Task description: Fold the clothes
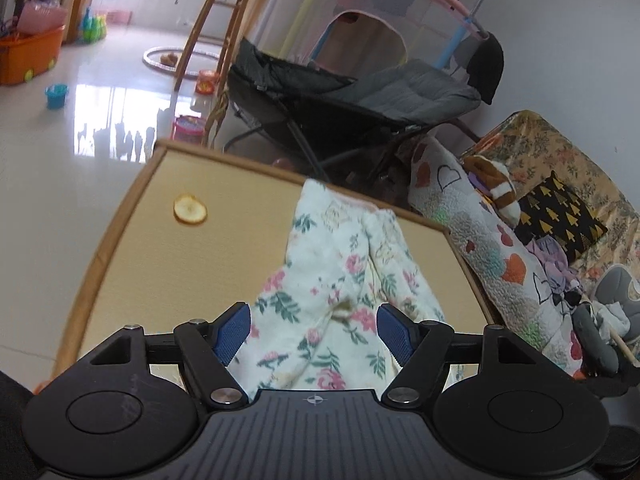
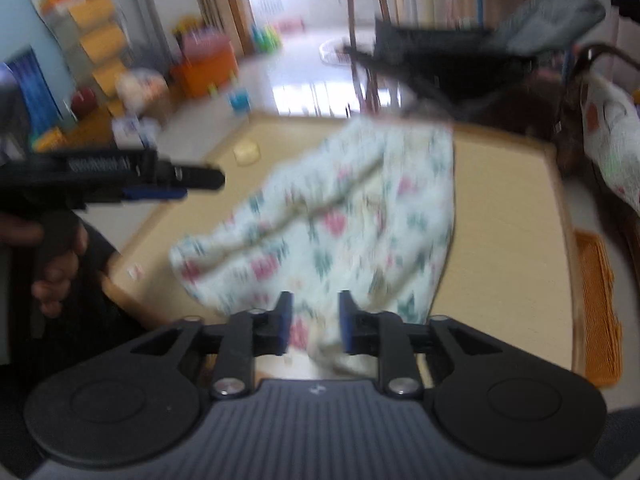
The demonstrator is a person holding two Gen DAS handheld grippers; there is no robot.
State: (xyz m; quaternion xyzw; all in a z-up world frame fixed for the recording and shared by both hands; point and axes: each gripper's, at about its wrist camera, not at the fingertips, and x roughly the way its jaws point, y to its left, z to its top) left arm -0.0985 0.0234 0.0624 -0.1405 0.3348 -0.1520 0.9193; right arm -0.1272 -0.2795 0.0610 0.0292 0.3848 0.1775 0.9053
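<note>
Two grippers are seen over one floral garment point(image 1: 344, 280), which is laid crumpled on the tan table point(image 1: 224, 208), running from the far edge down toward the near side. At the far left of the right wrist view a hand point(image 2: 56, 256) is wrapped round a black handle, and the left gripper point(image 2: 188, 186) is carried side-on above the table's left edge, clear of the cloth, judged to be held back between grabs. A little to the right, in the upper left of the left wrist view, a round yellow slice point(image 1: 190, 209) is left lying on the bare tabletop, well apart from the garment. In the lower middle of that view the left gripper's blue pads point(image 1: 232, 334) are spread wide, with fabric seen between them but not pressed by either pad, so nothing is held there. Moving right, in the lower middle of the blurred right wrist view, the right gripper point(image 2: 314, 322) is set to a narrower gap; cloth is seen in that gap, yet no clamping is visible. The garment is judged freshly released, so that new corners can be picked for a fold. At the right edge, a patterned quilt point(image 1: 480, 240) is draped beside the table.
</note>
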